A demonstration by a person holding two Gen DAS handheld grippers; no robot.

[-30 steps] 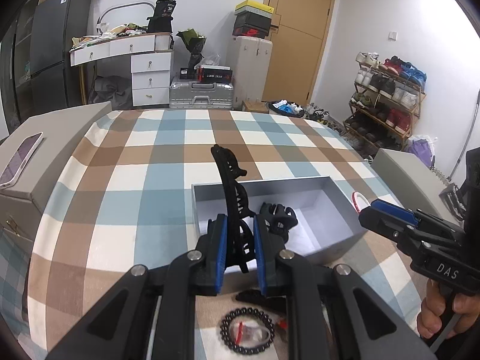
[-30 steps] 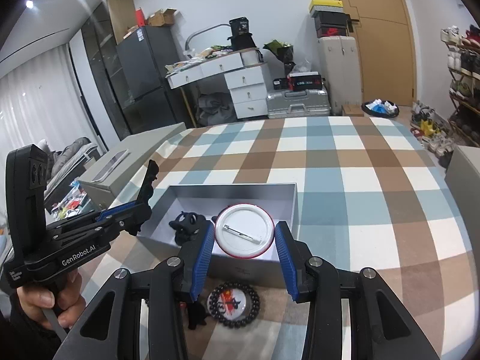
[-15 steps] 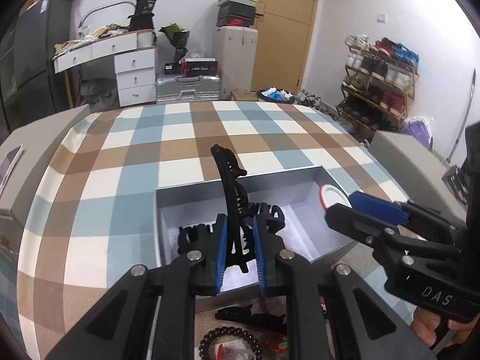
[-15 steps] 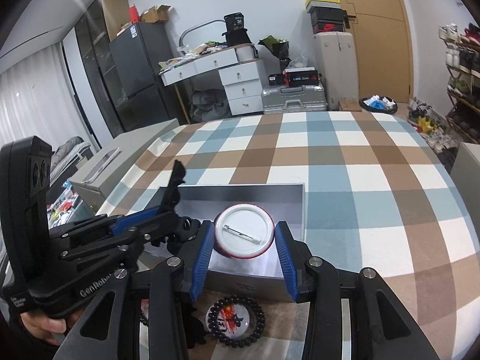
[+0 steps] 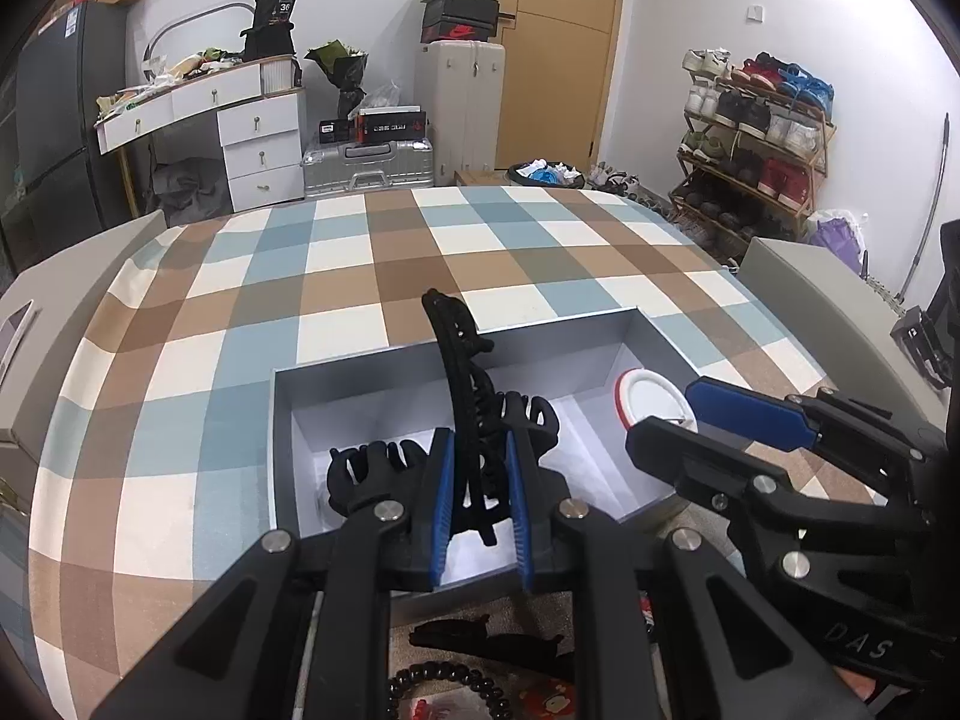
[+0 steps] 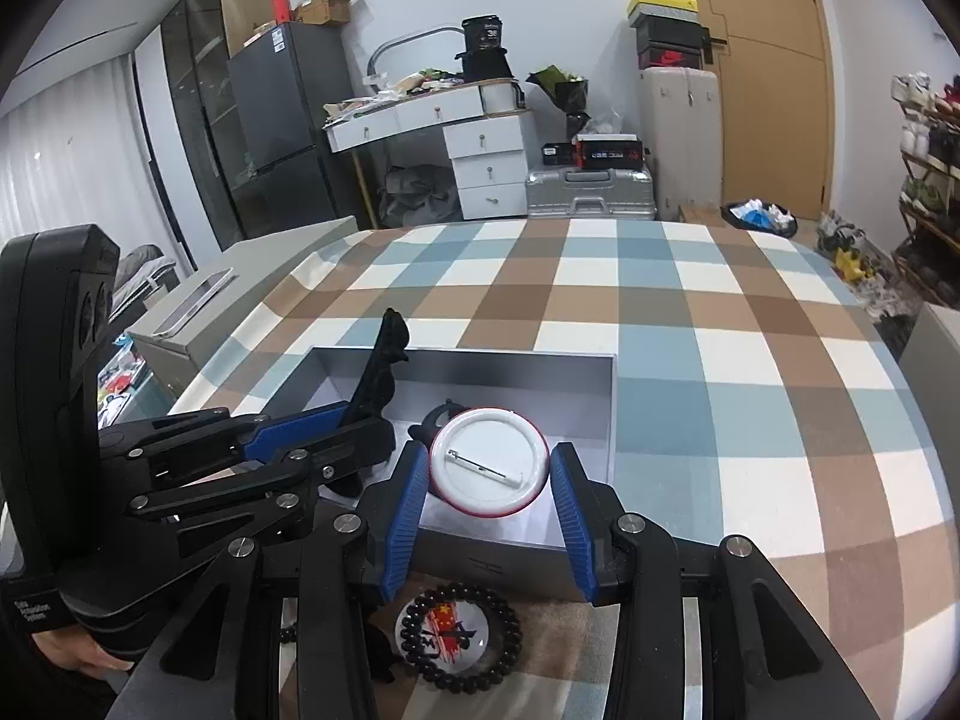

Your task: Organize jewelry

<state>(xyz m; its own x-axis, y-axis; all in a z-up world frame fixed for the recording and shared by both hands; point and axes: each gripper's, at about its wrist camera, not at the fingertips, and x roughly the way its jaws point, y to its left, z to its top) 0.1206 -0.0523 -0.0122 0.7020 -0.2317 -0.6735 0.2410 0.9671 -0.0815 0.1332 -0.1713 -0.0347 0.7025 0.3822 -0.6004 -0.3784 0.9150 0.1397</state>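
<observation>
Hair clip: long, black, standing upright between the left gripper's blue pads, clamped, over the grey box.
Pin badge: white back with red rim, pinched between the right gripper's fingers above the box's right part.
Box contents: a black claw clip lies at its left.
Bead bracelet: black, on the checked cloth in front of the box, ringed around a red-printed badge.

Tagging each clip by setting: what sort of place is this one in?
Most likely a lived-in room at home, not a lab: a shoe rack by the wall, a white desk with drawers, a fridge and a suitcase.
</observation>
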